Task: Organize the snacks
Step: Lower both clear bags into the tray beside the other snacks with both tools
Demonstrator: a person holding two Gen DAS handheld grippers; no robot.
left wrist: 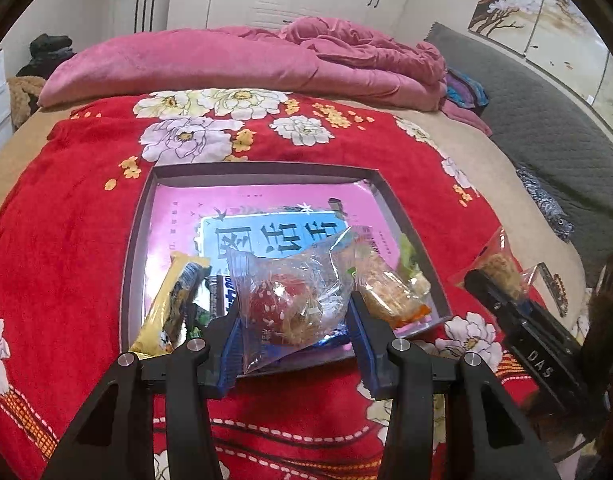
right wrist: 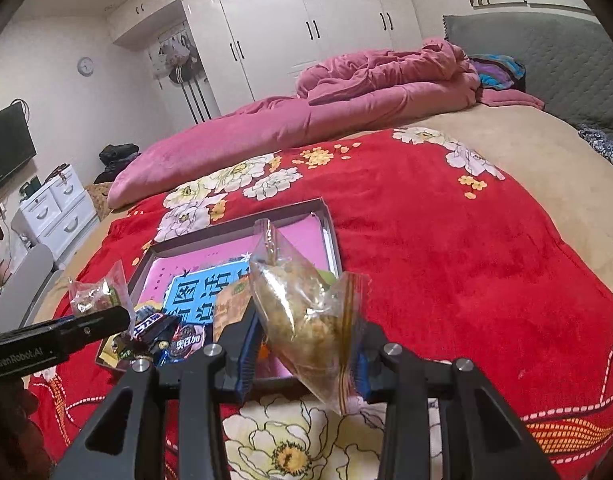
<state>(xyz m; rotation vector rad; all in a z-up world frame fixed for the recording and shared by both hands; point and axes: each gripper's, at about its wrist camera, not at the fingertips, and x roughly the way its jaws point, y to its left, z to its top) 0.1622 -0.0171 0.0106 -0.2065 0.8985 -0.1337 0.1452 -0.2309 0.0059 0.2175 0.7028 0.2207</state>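
Observation:
A shallow grey box (left wrist: pixel 140 216) with a pink liner lies on the red flowered blanket. My left gripper (left wrist: pixel 296 330) is shut on a clear packet with a red round snack (left wrist: pixel 284 304), held over the box's near edge. Inside the box lie a yellow packet (left wrist: pixel 168 304), a dark bar (left wrist: pixel 220 294) and a clear packet of pale crackers (left wrist: pixel 390 284). My right gripper (right wrist: pixel 306 344) is shut on a clear bag of brown crumbly snack (right wrist: pixel 302 312), held just right of the box (right wrist: pixel 326 216). It also shows in the left wrist view (left wrist: pixel 496 270).
The box sits on a bed with a red blanket (right wrist: pixel 446 248). A rolled pink quilt (left wrist: pixel 226 64) lies across the far side. White wardrobes (right wrist: pixel 306 20) stand behind. A white drawer unit (right wrist: pixel 54 208) and a TV (right wrist: pixel 6 148) are at the left.

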